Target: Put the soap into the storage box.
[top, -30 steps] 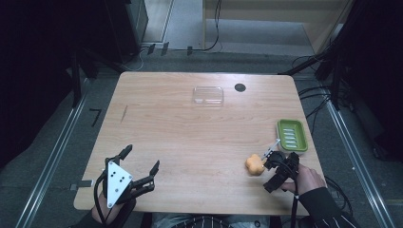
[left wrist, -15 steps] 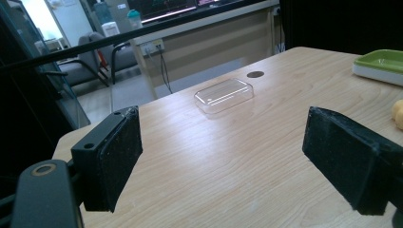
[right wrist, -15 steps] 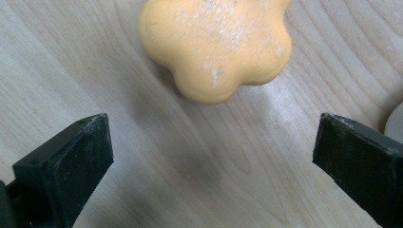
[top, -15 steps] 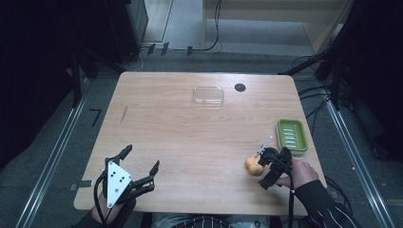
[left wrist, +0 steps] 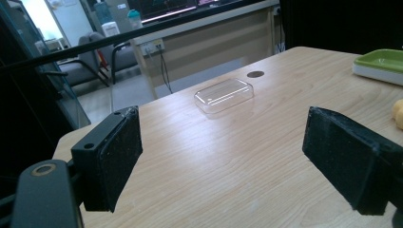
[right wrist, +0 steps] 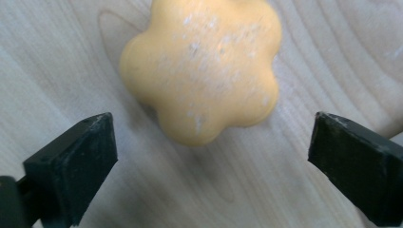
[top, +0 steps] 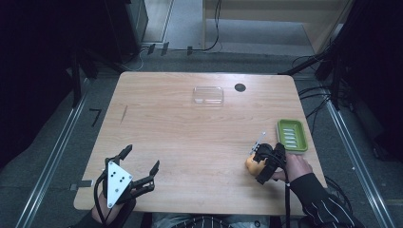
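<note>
A yellow flower-shaped soap (top: 251,164) lies on the wooden table near its front right. My right gripper (top: 259,164) hovers right above it and points down at it. In the right gripper view the soap (right wrist: 202,66) lies just ahead of the jaws, its near edge reaching between the tips. The jaws have just been closing a little, but they stand wide apart and neither pad touches it. My left gripper (top: 141,157) rests at the front left, open with nothing in it (left wrist: 223,142).
A green ridged soap dish (top: 291,135) sits just beyond the right hand, near the table's right edge. A clear plastic lid (top: 208,95) lies at the far middle, with a black cable hole (top: 240,87) beside it. Bare wood stretches between the two grippers.
The right hand has shifted left, bringing its gripper from beside the soap to directly over it. The left gripper has not moved.
</note>
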{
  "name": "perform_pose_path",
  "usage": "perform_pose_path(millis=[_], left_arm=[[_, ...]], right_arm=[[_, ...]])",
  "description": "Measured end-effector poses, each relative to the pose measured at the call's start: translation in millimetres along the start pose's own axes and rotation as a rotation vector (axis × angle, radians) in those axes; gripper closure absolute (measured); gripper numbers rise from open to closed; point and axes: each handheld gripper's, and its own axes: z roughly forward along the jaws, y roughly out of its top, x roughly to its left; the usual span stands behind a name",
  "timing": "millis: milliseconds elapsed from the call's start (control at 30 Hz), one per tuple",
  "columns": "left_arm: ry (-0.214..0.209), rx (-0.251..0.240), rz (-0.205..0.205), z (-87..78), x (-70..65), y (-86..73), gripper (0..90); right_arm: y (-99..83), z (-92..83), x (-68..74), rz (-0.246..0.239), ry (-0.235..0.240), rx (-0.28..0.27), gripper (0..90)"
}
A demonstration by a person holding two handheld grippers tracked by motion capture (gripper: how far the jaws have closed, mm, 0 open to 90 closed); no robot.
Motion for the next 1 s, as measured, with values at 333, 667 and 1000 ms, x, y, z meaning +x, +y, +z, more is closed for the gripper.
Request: perform_pose_path(millis=[333, 667, 1000], left_arm=[[0.001, -0.001, -0.002, -0.1, 0.4, -0.3, 13.5], [0.001, 0.000, 0.000, -0.5, 0.4, -0.1, 13.5], [0.001, -0.001, 0.000, -0.3, 0.2, -0.1, 13.5]], right_arm=[[10.8, 7.0, -1.7, -0.044, 0.006, 0.007, 19.9], [12.2, 8.7, 0.0, -0.064, 0.037, 0.012, 34.5], [11.7, 7.5, 0.0, -0.069, 0.017, 0.015, 38.6]])
